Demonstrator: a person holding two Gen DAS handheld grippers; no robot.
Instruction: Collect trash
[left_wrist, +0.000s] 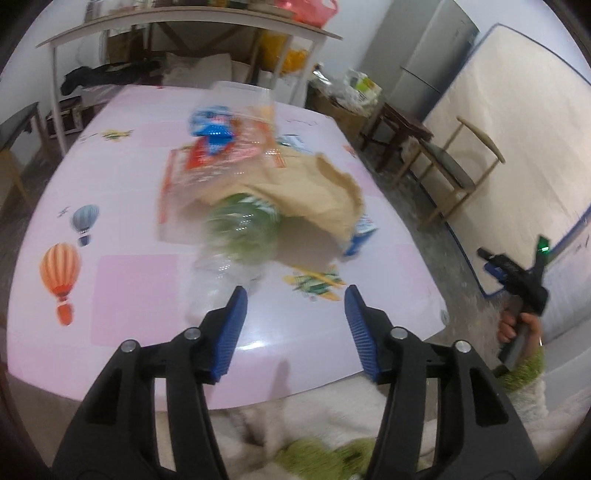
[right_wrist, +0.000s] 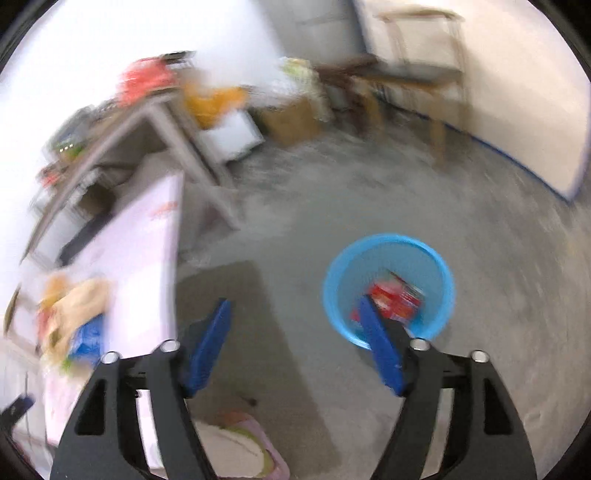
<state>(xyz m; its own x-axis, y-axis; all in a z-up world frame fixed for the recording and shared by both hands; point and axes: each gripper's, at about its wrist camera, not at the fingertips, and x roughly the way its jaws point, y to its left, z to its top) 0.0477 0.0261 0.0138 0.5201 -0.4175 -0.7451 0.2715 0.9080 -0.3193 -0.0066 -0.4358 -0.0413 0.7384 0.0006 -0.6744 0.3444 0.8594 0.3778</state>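
Note:
A pile of trash lies on the pink table: a clear plastic bottle with a green label, a tan paper bag, a clear red-printed wrapper and a small blue carton. My left gripper is open and empty just short of the bottle's near end. My right gripper is open and empty above the floor, beside a blue bin that holds a red package. The right gripper also shows in the left wrist view, off the table's right edge.
The pink table's edge is at the left of the right wrist view, with the trash pile on it. A wooden chair, a dark stool, a cardboard box and a white shelf table stand beyond the table.

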